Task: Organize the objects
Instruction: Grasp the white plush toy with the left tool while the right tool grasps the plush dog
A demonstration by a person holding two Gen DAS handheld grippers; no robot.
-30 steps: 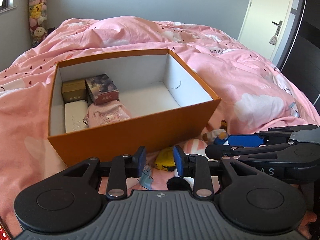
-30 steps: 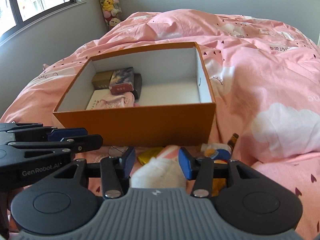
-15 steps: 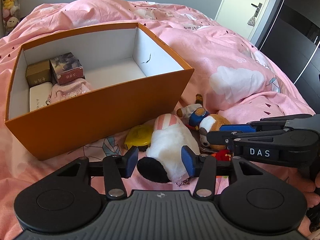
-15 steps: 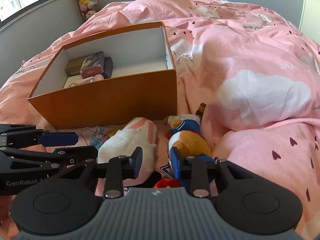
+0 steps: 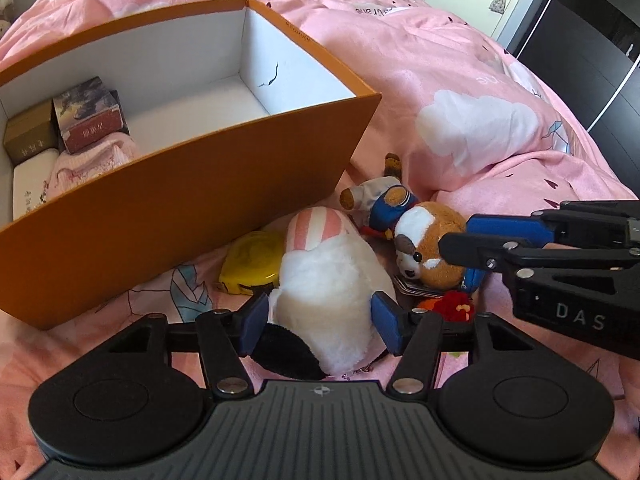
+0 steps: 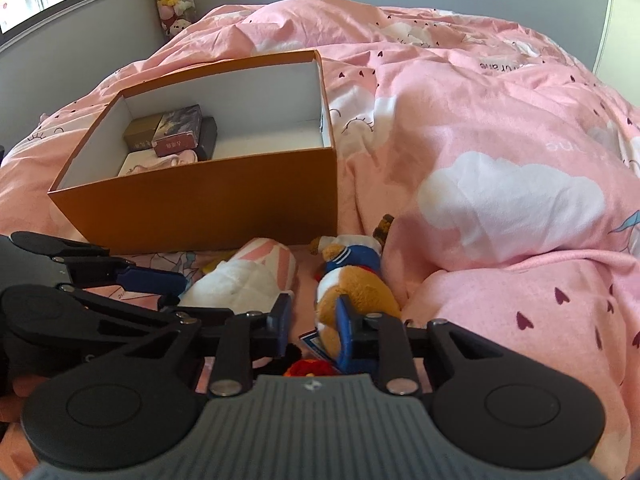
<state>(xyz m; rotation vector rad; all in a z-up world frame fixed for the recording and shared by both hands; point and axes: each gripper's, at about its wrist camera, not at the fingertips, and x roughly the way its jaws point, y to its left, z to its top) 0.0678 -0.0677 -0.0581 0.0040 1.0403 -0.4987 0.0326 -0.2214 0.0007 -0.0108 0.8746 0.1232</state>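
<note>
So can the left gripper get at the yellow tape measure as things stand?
Probably not directly: the white plush sits between the left gripper pads, and the yellow tape measure lies beyond, beside the orange box.

Both wrist views look steeply down, close over the orange box [image 5: 192,200] and plush toys [image 6: 352,280].

Yellow tape measure [image 5: 253,261] half behind plush [image 5: 328,296].

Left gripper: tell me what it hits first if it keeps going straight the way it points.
The white plush. It already lies between the open fingers of the left gripper, whose jaws have just been opening, so going straight on would likely press into its white body. Whether the pads already touch it is unclear.
</note>
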